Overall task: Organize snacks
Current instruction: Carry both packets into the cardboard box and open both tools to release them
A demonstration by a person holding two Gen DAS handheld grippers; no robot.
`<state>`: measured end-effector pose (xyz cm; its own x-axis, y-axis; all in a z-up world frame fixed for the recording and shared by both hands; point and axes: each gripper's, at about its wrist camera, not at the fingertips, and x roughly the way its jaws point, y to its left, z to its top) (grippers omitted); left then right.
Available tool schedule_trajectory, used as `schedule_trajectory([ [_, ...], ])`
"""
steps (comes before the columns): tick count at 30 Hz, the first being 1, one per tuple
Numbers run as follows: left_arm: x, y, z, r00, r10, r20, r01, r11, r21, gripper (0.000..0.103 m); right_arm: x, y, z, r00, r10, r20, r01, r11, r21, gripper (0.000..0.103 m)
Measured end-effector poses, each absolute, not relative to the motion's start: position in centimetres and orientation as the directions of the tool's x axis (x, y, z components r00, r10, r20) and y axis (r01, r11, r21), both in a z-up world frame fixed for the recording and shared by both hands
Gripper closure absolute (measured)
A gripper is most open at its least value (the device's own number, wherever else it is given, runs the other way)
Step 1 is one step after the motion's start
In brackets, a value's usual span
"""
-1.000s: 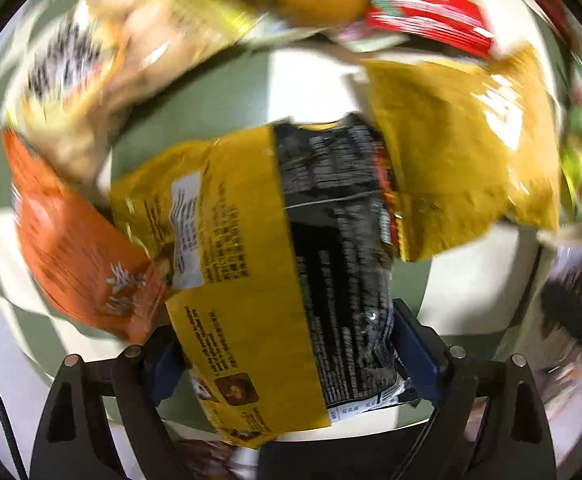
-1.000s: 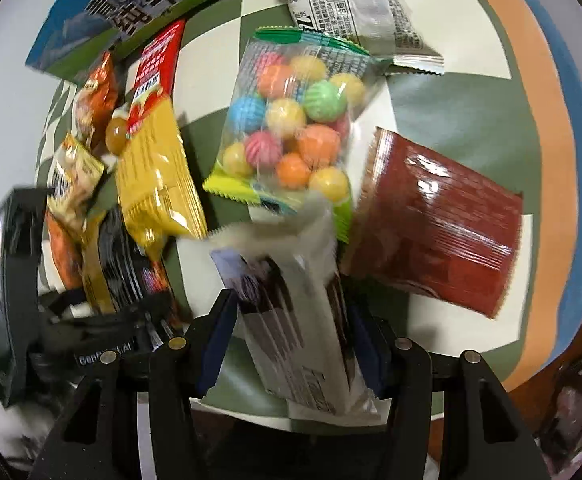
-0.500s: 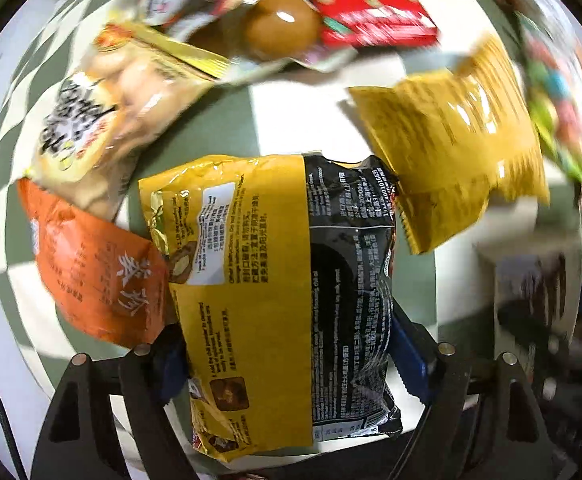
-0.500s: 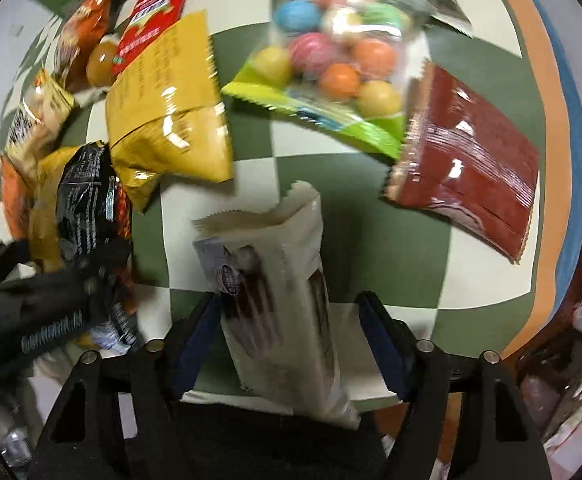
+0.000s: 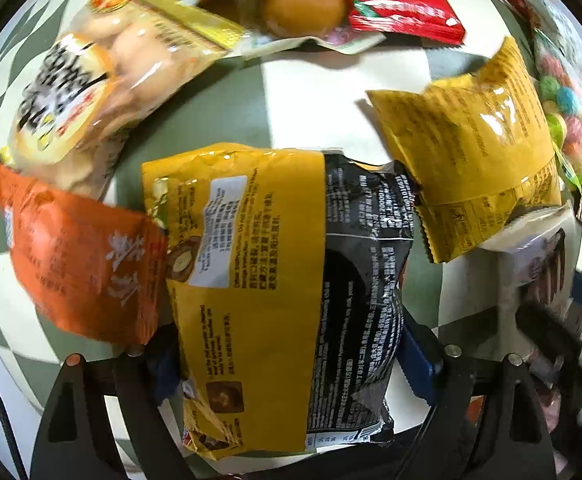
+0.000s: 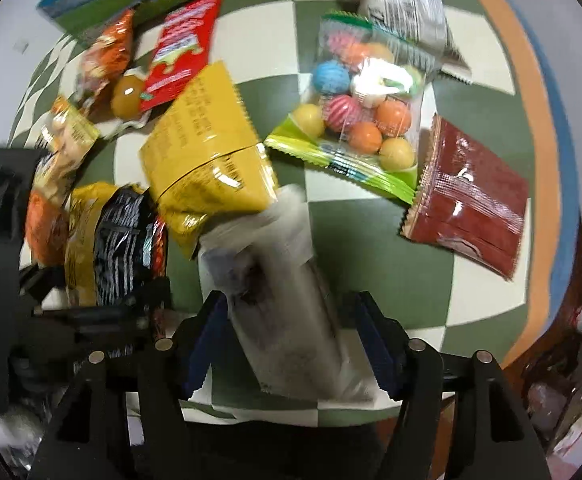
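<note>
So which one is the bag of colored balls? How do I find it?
Look at the green-and-white checkered table. Past the right gripper, the candy bag lies between a yellow packet and a dark red packet. It alone is clear, with bright round balls showing inside.

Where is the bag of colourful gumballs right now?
In the right wrist view, the gumball bag lies upper centre, between the yellow packet and the dark red packet.

Green-and-cream checkered table (image 6: 371,264) carries a gumball bag (image 6: 361,114), seemingly flat.
</note>
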<state>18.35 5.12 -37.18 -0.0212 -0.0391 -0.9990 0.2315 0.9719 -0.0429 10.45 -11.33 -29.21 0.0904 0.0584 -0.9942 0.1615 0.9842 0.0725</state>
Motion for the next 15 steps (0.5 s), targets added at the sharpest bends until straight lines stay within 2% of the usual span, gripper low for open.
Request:
schedule_trajectory([
  [5, 17.7, 6.1, -35.9, -0.022, -0.047, -0.999, 0.217, 0.975, -0.051, 0.016, 8.5, -7.6, -31.2, 0.075, -0.005, -0.997, 0.067, 0.998, 0.000, 0.035],
  [10, 17.9, 5.7, -37.2, -0.026, -0.044, -0.999, 0.225, 0.973, -0.048, 0.016, 8.5, -5.7, -34.4, 0.070, -0.010, -0.997, 0.100, 0.995, -0.003, 0.037],
  [13, 18.3, 5.4, -37.3, -0.023, -0.049, -0.999, 0.219, 0.974, -0.053, 0.016, 8.9, -5.4, -33.9, 0.061, 0.011, -0.998, 0.138, 0.990, 0.019, 0.037],
  [14, 18.6, 5.3, -37.1, -0.022, -0.053, -0.998, 0.214, 0.975, -0.056, 0.016, 10.0, -5.1, -32.6, 0.073, 0.030, -0.997, 0.134, 0.990, 0.040, 0.036],
  [15, 18.5, 5.6, -36.5, -0.021, -0.057, -0.998, 0.208, 0.976, -0.060, 0.016, 10.0, -4.7, -32.4, 0.080, 0.038, -0.996, 0.125, 0.991, 0.048, 0.028],
])
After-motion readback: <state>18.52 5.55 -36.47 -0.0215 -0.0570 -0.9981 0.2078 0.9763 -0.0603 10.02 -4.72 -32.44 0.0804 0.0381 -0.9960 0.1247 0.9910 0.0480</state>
